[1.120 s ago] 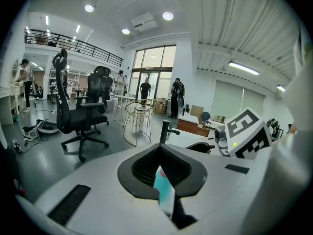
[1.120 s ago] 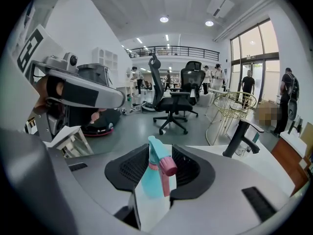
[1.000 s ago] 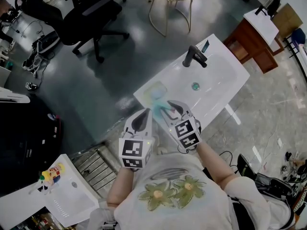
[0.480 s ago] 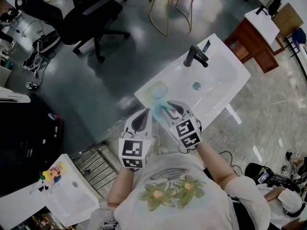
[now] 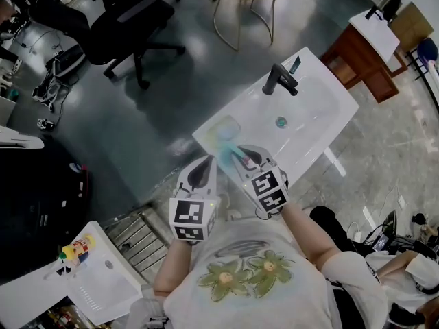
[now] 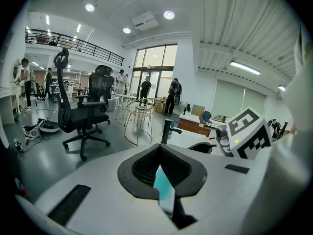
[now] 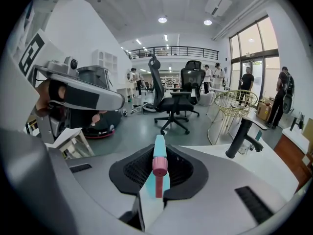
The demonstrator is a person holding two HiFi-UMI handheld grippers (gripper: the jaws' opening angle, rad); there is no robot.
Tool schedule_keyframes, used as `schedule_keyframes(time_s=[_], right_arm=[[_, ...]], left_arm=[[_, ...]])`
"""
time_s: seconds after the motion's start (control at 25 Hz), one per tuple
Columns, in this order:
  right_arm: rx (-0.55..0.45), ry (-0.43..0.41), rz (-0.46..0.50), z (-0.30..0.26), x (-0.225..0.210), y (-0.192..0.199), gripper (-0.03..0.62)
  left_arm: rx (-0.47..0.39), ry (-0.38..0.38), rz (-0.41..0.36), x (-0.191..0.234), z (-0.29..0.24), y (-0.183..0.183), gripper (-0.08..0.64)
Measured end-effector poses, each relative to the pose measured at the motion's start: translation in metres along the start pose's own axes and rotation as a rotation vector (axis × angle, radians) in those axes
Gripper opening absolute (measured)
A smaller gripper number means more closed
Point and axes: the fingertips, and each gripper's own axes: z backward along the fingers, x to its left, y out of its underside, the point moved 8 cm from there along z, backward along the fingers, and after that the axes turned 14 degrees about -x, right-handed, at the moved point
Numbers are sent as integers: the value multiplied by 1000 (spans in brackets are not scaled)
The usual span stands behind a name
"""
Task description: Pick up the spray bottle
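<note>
Your right gripper is the one that matters here. In the right gripper view its jaws are closed onto the spray bottle, one on each side of the pale teal body just under the head. The bottle stands upright between the pads, its long axis vertical, and the pink nozzle faces back along the jaws toward you. From the head view the bottle sits right at that gripper's tips, at about 10 o'clock from its marker cube. It is over the corner of the white washbasin nearest you, at roughly 7 o'clock from the black faucet. I cannot tell from any view whether its base rests on the basin or is already clear of it. Your left gripper is just beside the bottle, which lies at about 2 o'clock from its tips. In the left gripper view its jaw tips meet on nothing I can name. A thin teal strip shows through the slit behind them, and I cannot tell what it belongs to. As I judge it, the lift is the right hand's job, drawn along the bottle's own upright axis, with the left held off to the side.
</note>
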Motion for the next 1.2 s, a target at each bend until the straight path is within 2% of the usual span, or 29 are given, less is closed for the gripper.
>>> schedule_keyframes(time_s=[0.64,1.2], right_arm=[[-23,9,-2,9,-1,-5,72],[-92,-11,-23,19,9,-33,72]], left_arm=[[3,4,-8,-3,3,1,9],[-5,19,-20,-10,9,-1,9]])
